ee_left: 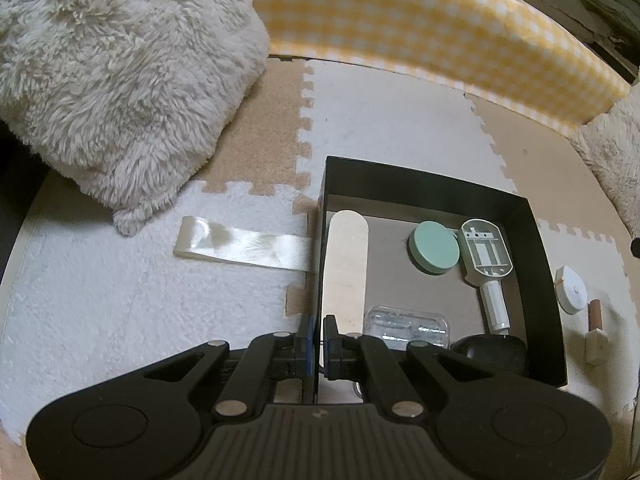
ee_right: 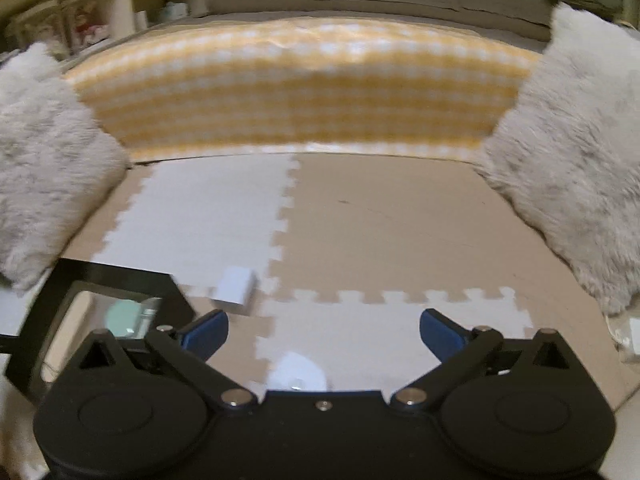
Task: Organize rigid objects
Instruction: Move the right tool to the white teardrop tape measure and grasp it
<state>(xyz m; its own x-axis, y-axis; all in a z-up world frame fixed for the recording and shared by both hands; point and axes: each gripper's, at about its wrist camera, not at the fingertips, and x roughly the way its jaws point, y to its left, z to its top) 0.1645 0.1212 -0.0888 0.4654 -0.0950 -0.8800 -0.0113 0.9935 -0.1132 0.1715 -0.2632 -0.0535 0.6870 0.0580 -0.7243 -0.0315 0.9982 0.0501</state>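
Note:
A black open box [ee_left: 540,240] sits on the foam mat. Inside it lie a long cream slab [ee_left: 346,264], a mint round disc [ee_left: 434,246], a white handled shell [ee_left: 486,252], a clear plastic case [ee_left: 404,326] and a dark rounded object [ee_left: 492,350]. My left gripper [ee_left: 319,340] is shut on the box's thin left wall. My right gripper [ee_right: 324,332] is open wide over the mat with nothing between its blue fingers [ee_right: 208,332]. A white round object [ee_right: 298,374] lies just below it, partly hidden by the gripper body. A small white block [ee_right: 236,284] rests ahead, beside the box [ee_right: 120,274].
A glossy white strip [ee_left: 244,246] lies left of the box. A white round piece [ee_left: 570,288] and a small wooden-and-white piece [ee_left: 596,332] lie to its right. Fluffy cushions [ee_left: 120,80] [ee_right: 572,152] flank the mat. A yellow checked cushion [ee_right: 300,92] closes the far side.

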